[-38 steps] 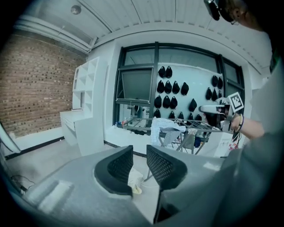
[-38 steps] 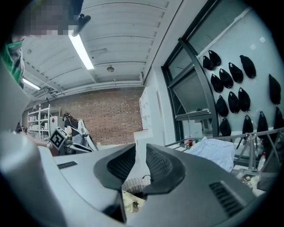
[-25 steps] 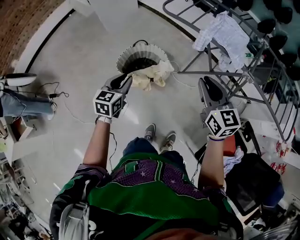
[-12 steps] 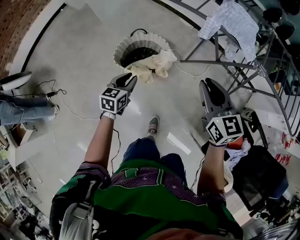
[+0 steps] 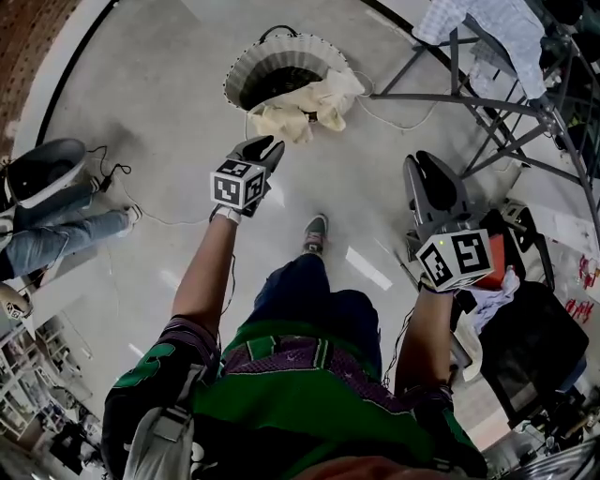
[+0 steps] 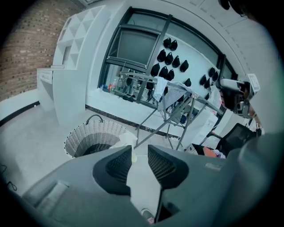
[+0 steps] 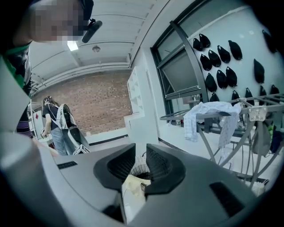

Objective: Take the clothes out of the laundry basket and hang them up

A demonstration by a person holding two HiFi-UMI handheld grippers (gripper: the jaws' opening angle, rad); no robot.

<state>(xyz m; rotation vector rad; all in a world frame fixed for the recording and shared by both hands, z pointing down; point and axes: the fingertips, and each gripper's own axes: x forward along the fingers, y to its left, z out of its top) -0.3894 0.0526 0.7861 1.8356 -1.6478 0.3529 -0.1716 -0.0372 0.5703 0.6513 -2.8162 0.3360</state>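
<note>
Pale polished floor (image 5: 141, 150) fills most of the room, with a brick wall (image 5: 33, 42) at the far left. At the far right is a metal drying rack (image 5: 487, 98), a light patterned shirt (image 5: 502, 23) already draped over its bars. Ahead of the person stands the white wicker laundry basket (image 5: 242, 73), and a cream garment (image 5: 305, 108) spills over its near rim toward the floor.

The left gripper (image 5: 265, 146) is near that garment but not touching it. Its jaws have just been opening and stand moderately apart with nothing between them. The right gripper (image 5: 427, 167) hangs well apart on the right, its jaws a narrow gap wide and empty (the cream scrap glimpsed through them is the garment, far off).

By my reckoning the step is the reach for the garment. To do it well, I'd bring the left claw down on a thick bunched fold outside the basket and keep the pads off the wicker. Then close firmly and lift straight up, so the cloth clears the rim before it swings toward the rack.
</note>
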